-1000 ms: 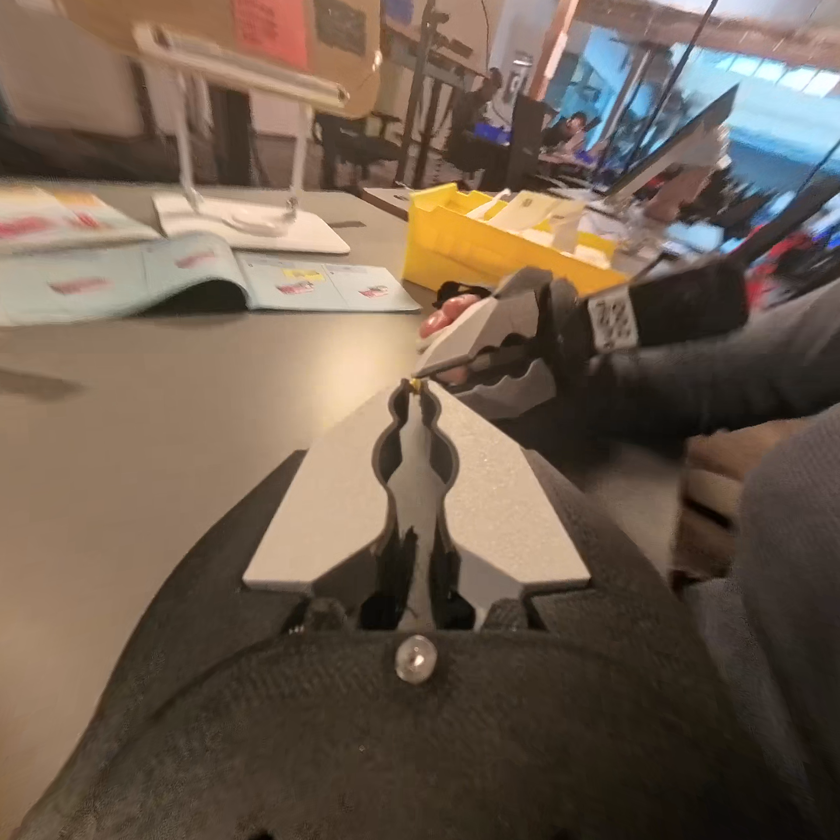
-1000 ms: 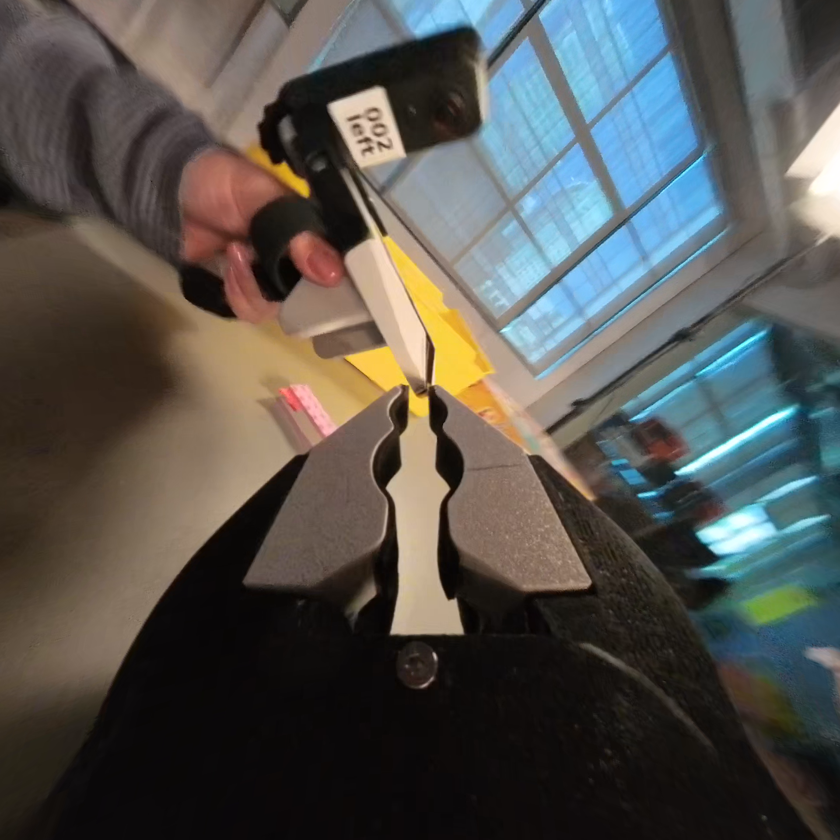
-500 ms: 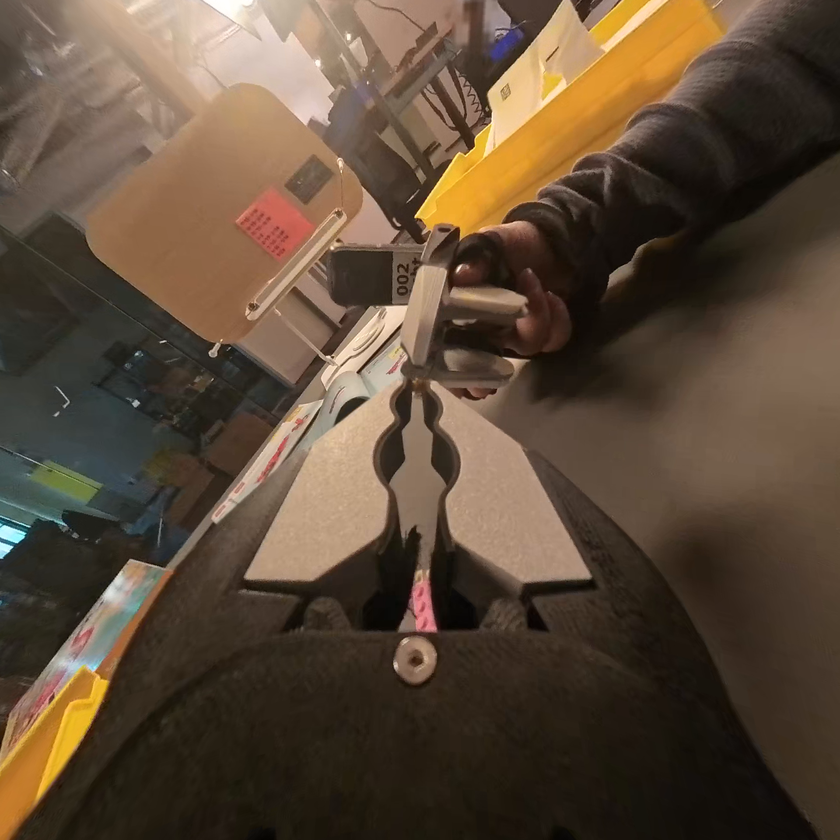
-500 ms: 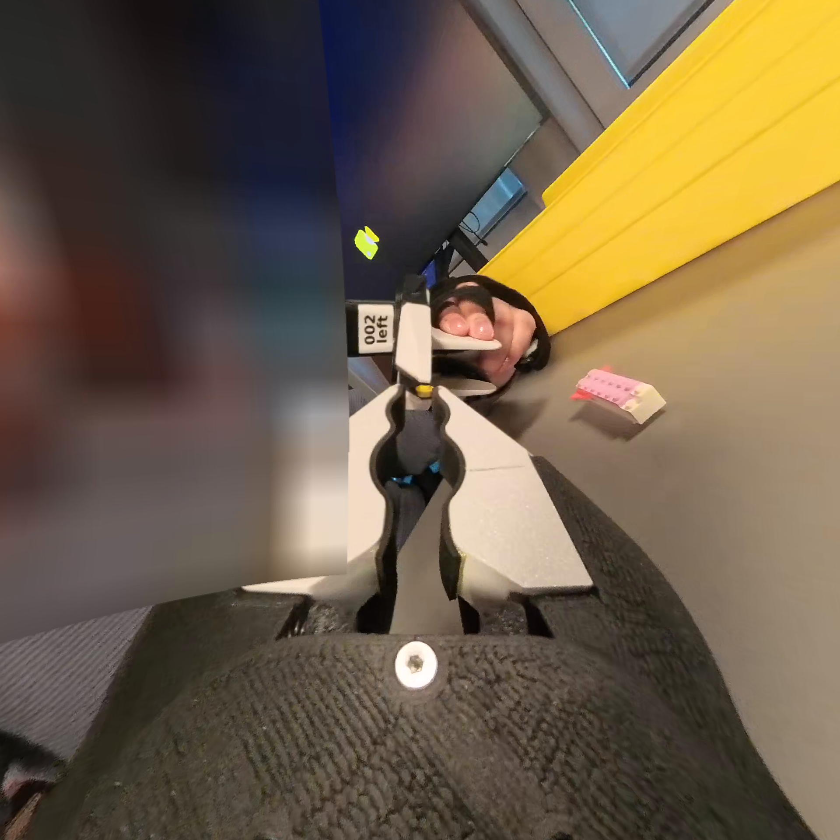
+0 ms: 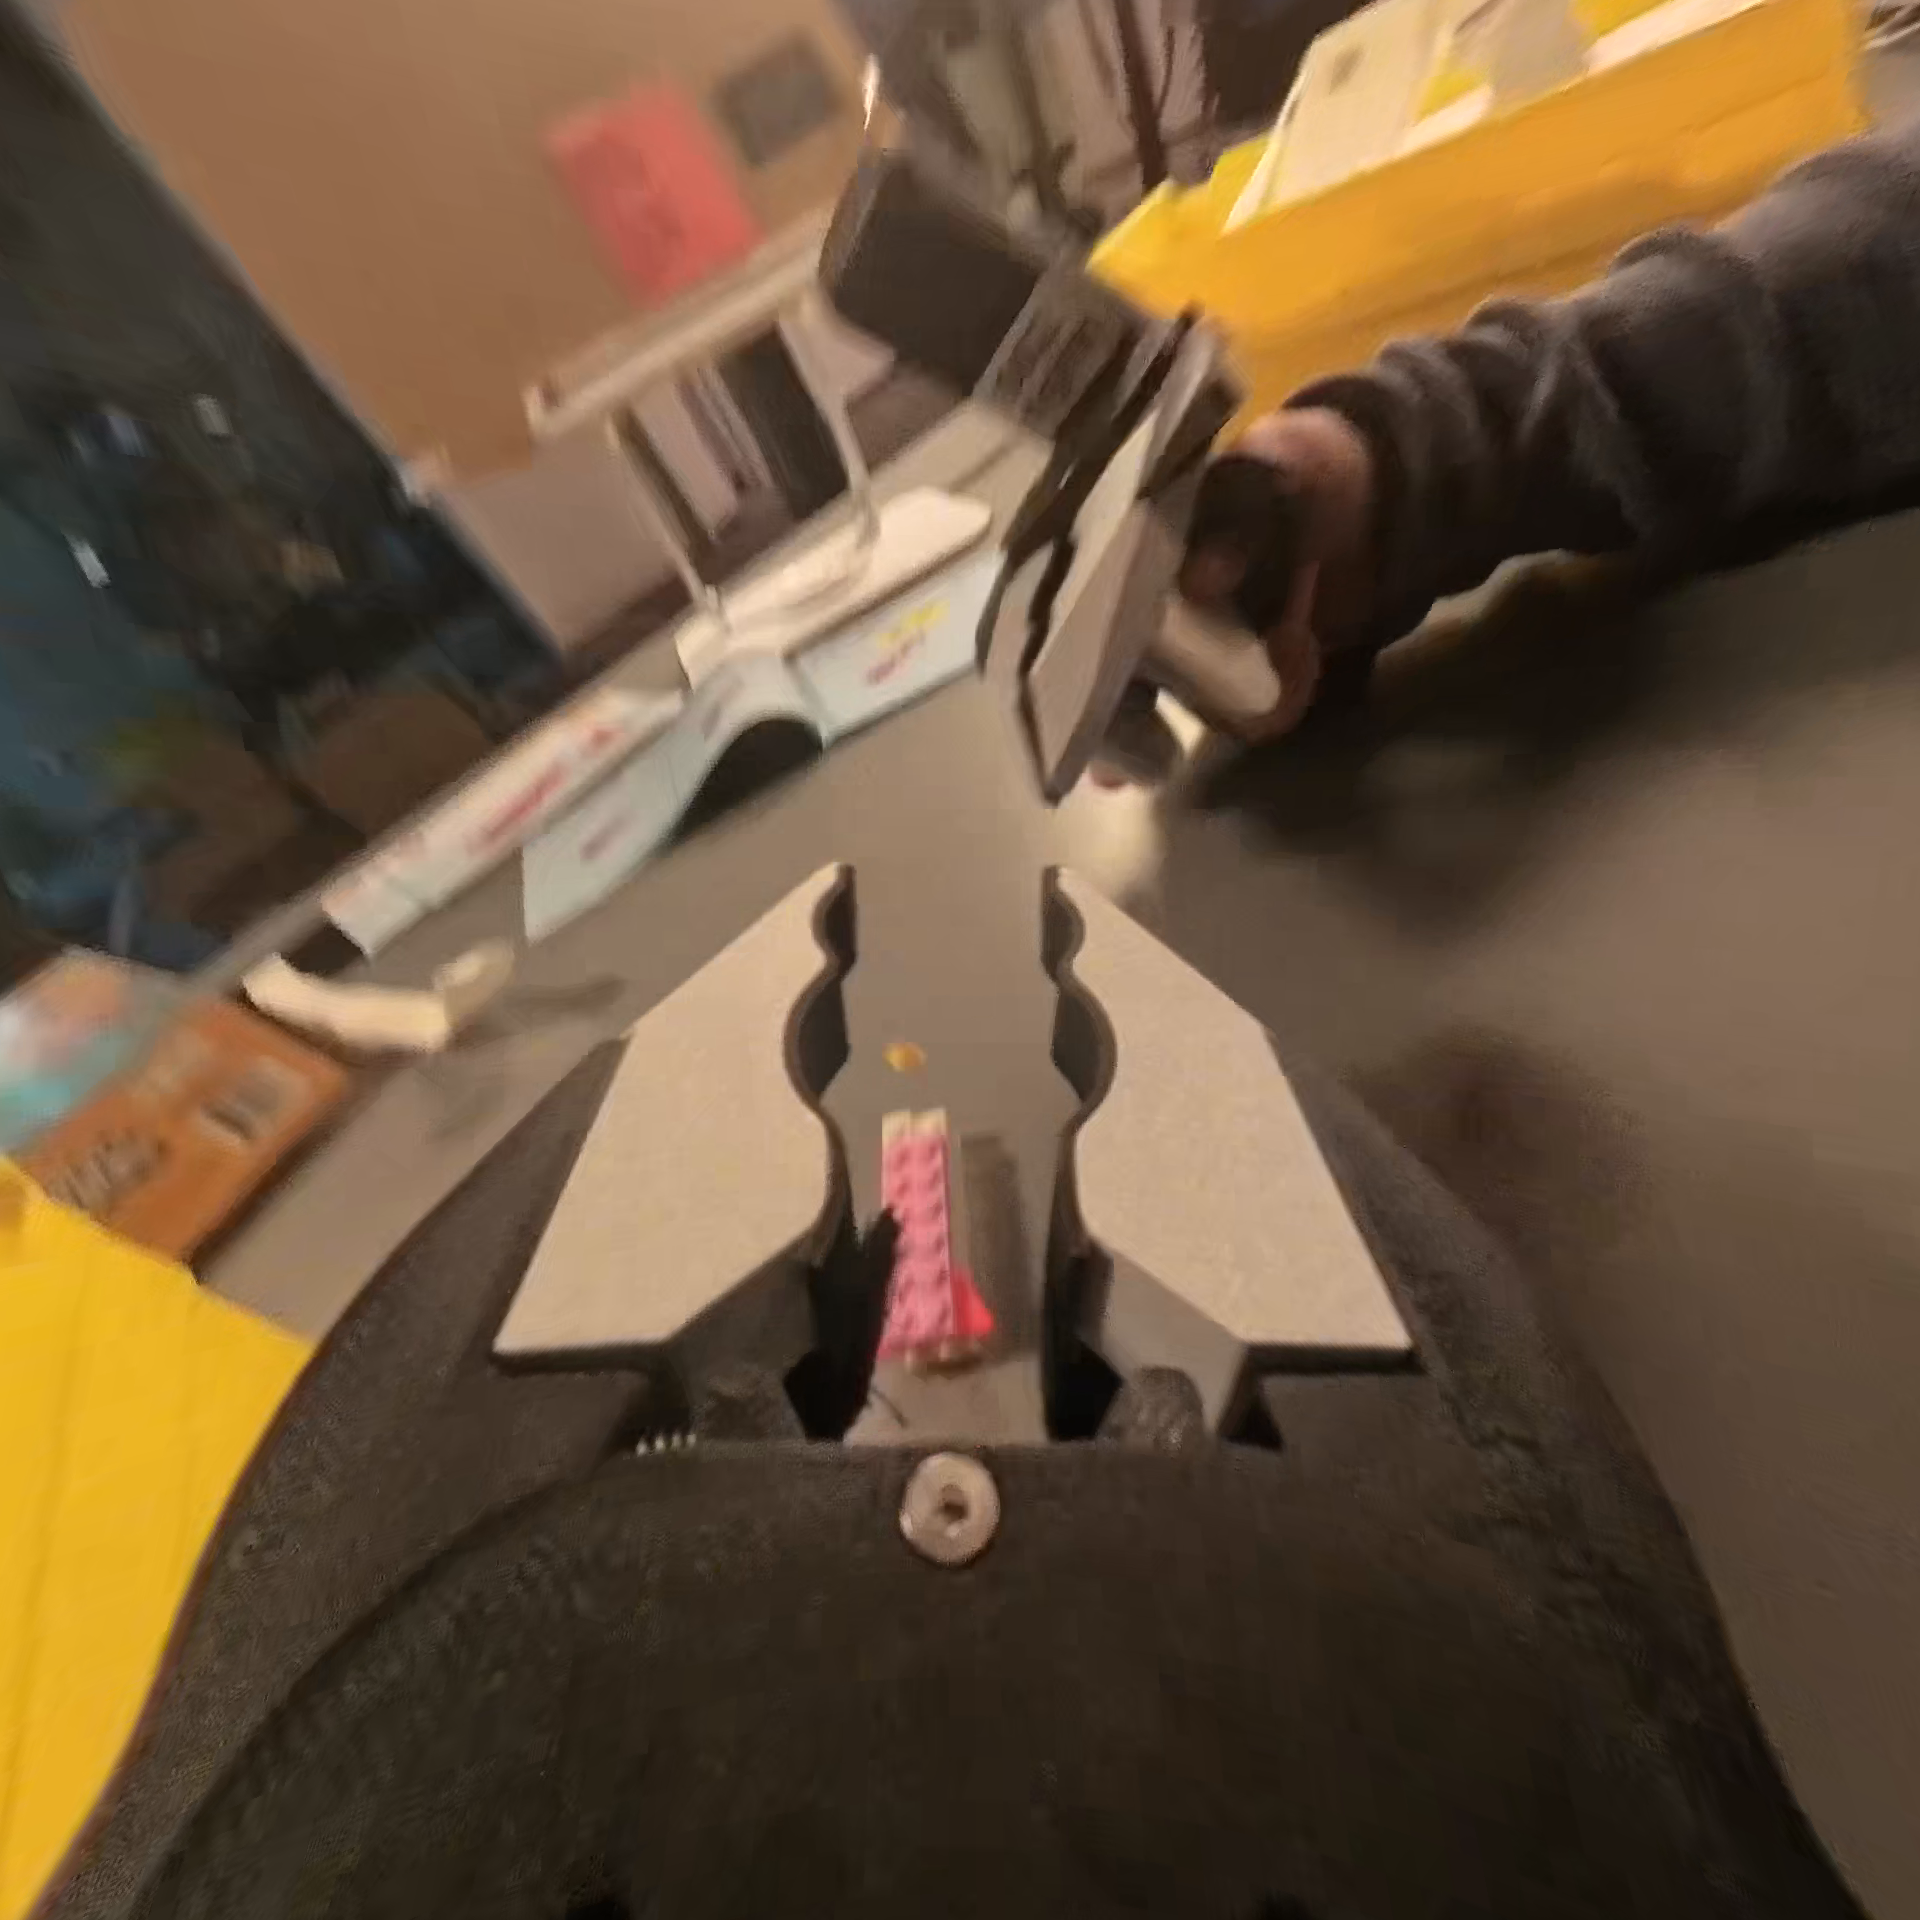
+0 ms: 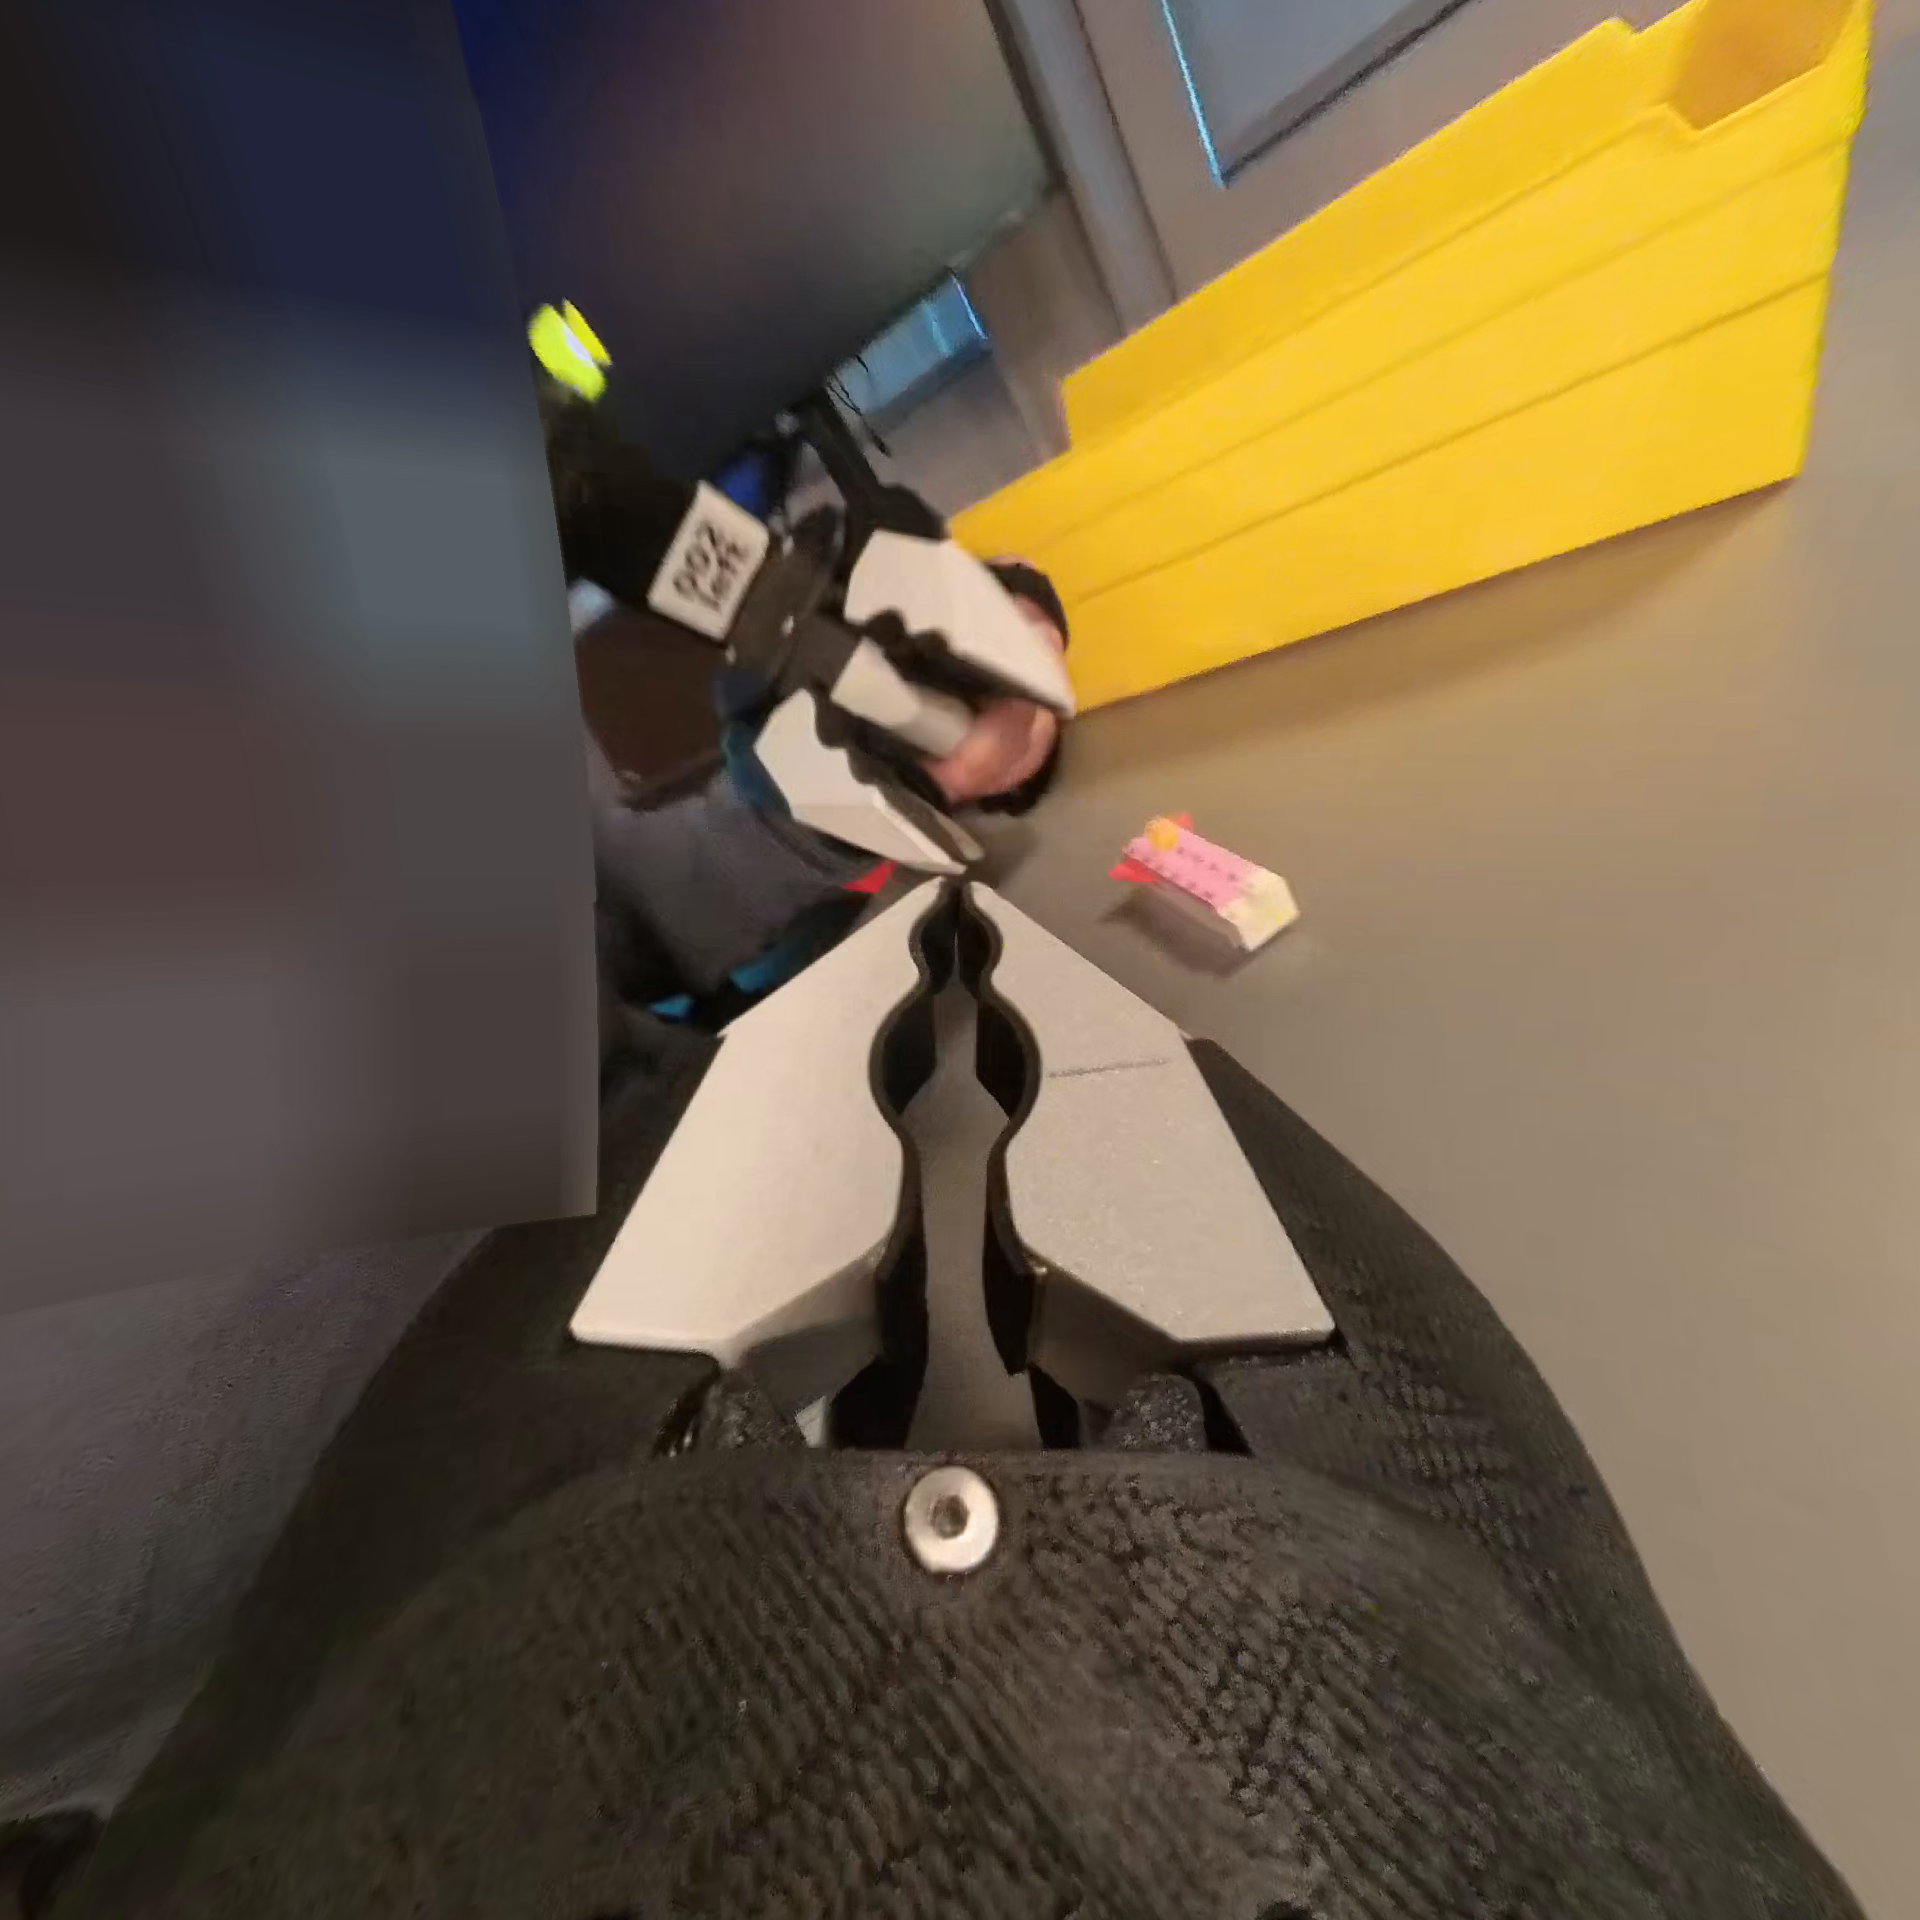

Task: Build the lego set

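The left gripper [image 5: 948, 894] is hovering with jaws spread and bare above a small pink studded brick assembly [image 5: 920, 1236] lying on the grey tabletop [image 5: 1558, 935]. The right gripper [image 6: 956, 894], jaws clenched on nothing, is hanging near it, left of the brick assembly, with a yellow plastic bin [image 6: 1455, 416] far behind.

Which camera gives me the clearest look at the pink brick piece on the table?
The right wrist view: the pink brick piece lies in the open on the grey table, with its whole length and pale end visible. The left wrist view shows it blurred and end-on, between the open left gripper's fingers, untouched.
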Demonstrator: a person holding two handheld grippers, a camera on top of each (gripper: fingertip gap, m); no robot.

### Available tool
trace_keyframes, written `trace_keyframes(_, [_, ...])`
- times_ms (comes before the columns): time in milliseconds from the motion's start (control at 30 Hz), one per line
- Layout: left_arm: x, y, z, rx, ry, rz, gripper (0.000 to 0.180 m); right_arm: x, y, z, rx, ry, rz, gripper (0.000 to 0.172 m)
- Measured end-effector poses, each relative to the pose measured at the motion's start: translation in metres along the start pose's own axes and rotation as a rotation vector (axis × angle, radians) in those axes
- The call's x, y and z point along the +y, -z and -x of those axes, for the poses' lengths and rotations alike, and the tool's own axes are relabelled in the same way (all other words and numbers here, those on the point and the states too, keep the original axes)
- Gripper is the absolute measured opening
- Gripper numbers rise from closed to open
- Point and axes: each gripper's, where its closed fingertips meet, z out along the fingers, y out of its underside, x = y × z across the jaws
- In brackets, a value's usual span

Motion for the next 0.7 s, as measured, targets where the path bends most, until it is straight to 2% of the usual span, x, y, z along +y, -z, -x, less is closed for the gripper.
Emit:
trace_keyframes(33, [0.008, 0.003, 0.002, 0.019, 0.038, 0.036, 0.034, 0.002, -0.001, -0.002, 0.024, 0.023, 0.017, 0.000])
trace_keyframes(133, [0.025, 0.008, 0.007, 0.029, 0.065, 0.110, 0.031, 0.009, -0.004, -0.015, 0.108, 0.056, 0.075, 0.000])
trace_keyframes(233, [0.041, 0.011, 0.015, 0.010, 0.119, 0.210, 0.045, 0.011, -0.003, -0.025, 0.198, 0.117, 0.105, 0.000])
trace_keyframes(367, [0.056, 0.017, 0.030, -0.055, 0.261, 0.287, 0.058, -0.003, 0.005, -0.038, 0.333, 0.214, 0.037, 0.000])
trace_keyframes(500, [0.065, 0.021, 0.030, -0.047, 0.428, 0.340, 0.067, -0.021, 0.019, -0.054, 0.520, 0.326, -0.051, 0.000])
trace_keyframes(700, [0.081, 0.017, 0.012, 0.023, 0.429, 0.416, 0.059, -0.019, 0.001, -0.088, 0.577, 0.351, 0.108, 0.012])
